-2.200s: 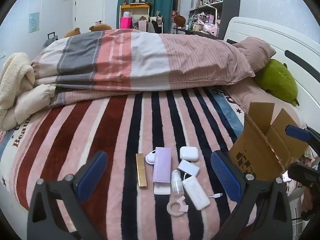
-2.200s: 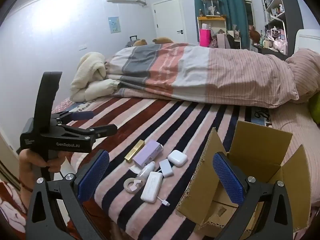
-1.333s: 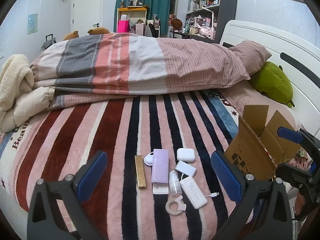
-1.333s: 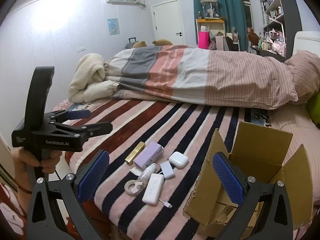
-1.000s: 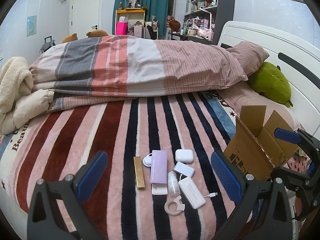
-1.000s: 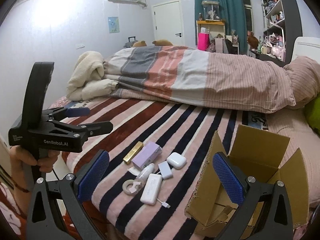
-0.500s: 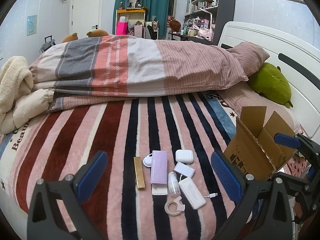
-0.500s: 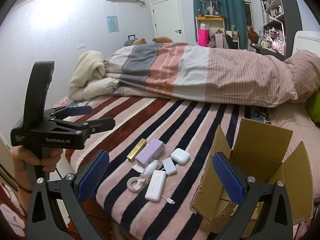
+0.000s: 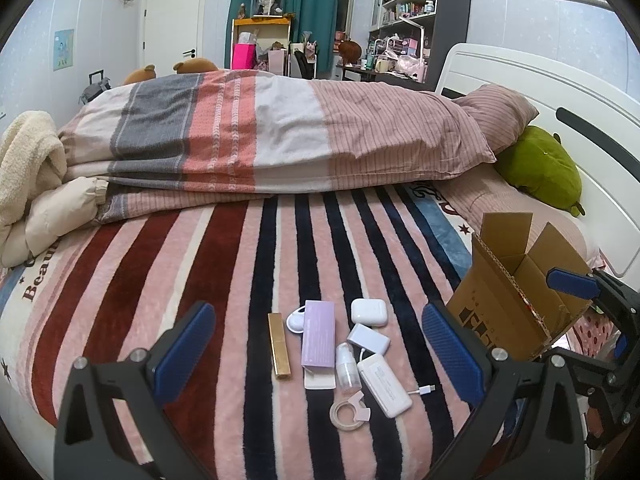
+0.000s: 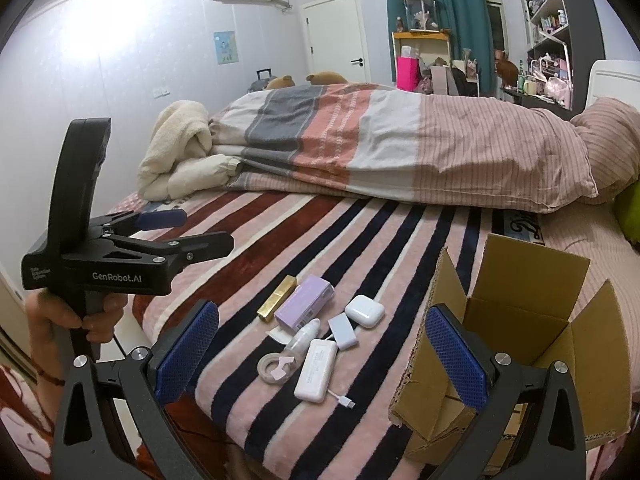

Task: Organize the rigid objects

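Several small items lie in a cluster on the striped blanket: a gold bar [image 9: 279, 344], a purple box [image 9: 318, 334], a white earbud case [image 9: 369, 311], a small clear bottle [image 9: 346, 368], a white power bank [image 9: 384, 384] and a tape ring [image 9: 349, 414]. An open cardboard box [image 9: 510, 304] stands to their right. The cluster also shows in the right wrist view, with the purple box [image 10: 304, 307] and the cardboard box [image 10: 516, 344]. My left gripper [image 9: 318, 354] is open above the cluster. My right gripper [image 10: 320, 354] is open near the bed's front edge.
A folded striped duvet [image 9: 256, 140] lies across the far half of the bed. A green plush [image 9: 538, 168] rests by the white headboard [image 9: 560, 92]. Cream blankets [image 9: 28, 184] are piled at the left. The bed's front edge is just below the cluster.
Both grippers have drifted only slightly; the views shift a little. Nothing on the bed has moved and both grippers stay open.
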A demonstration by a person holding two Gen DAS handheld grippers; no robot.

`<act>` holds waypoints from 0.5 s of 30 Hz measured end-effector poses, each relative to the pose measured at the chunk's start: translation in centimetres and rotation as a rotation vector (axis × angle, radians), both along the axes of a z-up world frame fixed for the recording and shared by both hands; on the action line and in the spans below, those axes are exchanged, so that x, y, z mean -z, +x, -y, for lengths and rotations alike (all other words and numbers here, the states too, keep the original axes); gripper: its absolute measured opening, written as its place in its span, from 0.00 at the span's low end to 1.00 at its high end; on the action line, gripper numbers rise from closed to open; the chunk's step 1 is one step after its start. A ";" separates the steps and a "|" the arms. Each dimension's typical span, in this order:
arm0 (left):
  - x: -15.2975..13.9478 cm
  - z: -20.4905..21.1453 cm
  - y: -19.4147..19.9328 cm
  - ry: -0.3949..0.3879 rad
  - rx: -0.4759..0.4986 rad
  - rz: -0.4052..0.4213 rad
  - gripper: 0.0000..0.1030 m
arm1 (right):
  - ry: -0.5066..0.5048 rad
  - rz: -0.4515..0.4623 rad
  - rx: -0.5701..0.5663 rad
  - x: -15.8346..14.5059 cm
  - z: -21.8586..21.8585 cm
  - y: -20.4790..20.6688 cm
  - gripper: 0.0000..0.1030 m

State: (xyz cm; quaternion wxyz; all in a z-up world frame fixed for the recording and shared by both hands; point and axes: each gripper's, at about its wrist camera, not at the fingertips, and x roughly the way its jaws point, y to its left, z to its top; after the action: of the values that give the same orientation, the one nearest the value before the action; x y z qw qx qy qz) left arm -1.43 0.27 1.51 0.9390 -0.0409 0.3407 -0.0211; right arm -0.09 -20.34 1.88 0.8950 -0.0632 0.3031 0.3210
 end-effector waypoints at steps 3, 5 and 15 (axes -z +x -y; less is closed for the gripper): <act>0.1 -0.1 0.0 -0.002 0.003 0.000 1.00 | -0.002 0.002 0.001 0.0 0.0 0.0 1.00; 0.2 -0.2 0.0 -0.003 0.000 0.000 1.00 | -0.003 0.004 0.001 0.1 -0.3 -0.2 1.00; 0.5 -0.6 -0.3 -0.030 0.018 0.004 1.00 | -0.006 -0.014 -0.014 0.2 -0.9 -0.5 0.95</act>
State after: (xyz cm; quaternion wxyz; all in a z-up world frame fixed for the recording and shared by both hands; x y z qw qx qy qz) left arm -1.74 0.90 0.99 0.9388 -0.0519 0.3387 -0.0347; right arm -0.59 -19.45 1.63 0.8904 -0.0658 0.3098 0.3269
